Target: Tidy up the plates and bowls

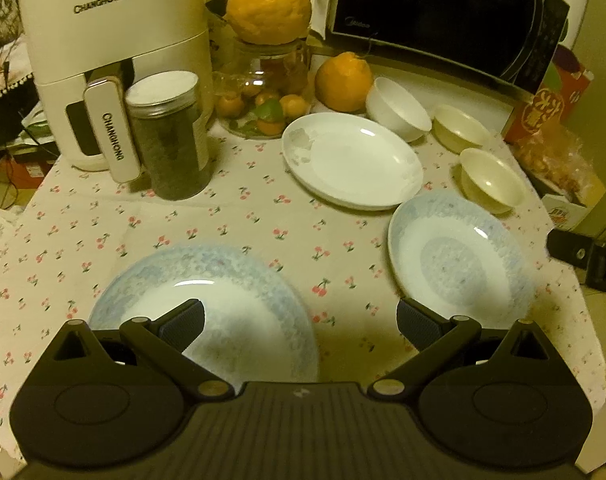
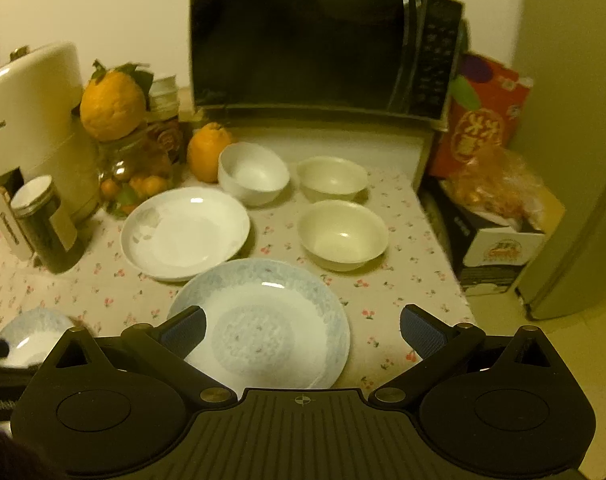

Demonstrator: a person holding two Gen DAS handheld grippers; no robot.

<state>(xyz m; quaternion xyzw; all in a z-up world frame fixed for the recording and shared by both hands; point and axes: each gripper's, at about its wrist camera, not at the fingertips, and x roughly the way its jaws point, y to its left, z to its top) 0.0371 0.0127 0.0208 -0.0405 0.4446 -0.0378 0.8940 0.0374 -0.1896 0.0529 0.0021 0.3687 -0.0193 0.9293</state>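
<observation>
"CHANGHONG" on the cream appliance (image 1: 115, 28) body and on its handle (image 1: 113, 136).

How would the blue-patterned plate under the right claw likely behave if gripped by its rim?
The blue-patterned plate looks glazed, showing a bright highlight, so probably slippery. It seems rigid ceramic, likely breakable if dropped. Its wide, shallow shape would probably tilt when held at one edge.

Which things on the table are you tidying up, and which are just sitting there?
For the job: two blue-patterned plates, white plate, white bowl, two cream bowls.

Just sitting there: microwave, big oranges, dark jar, white appliance, fruit jar.
</observation>
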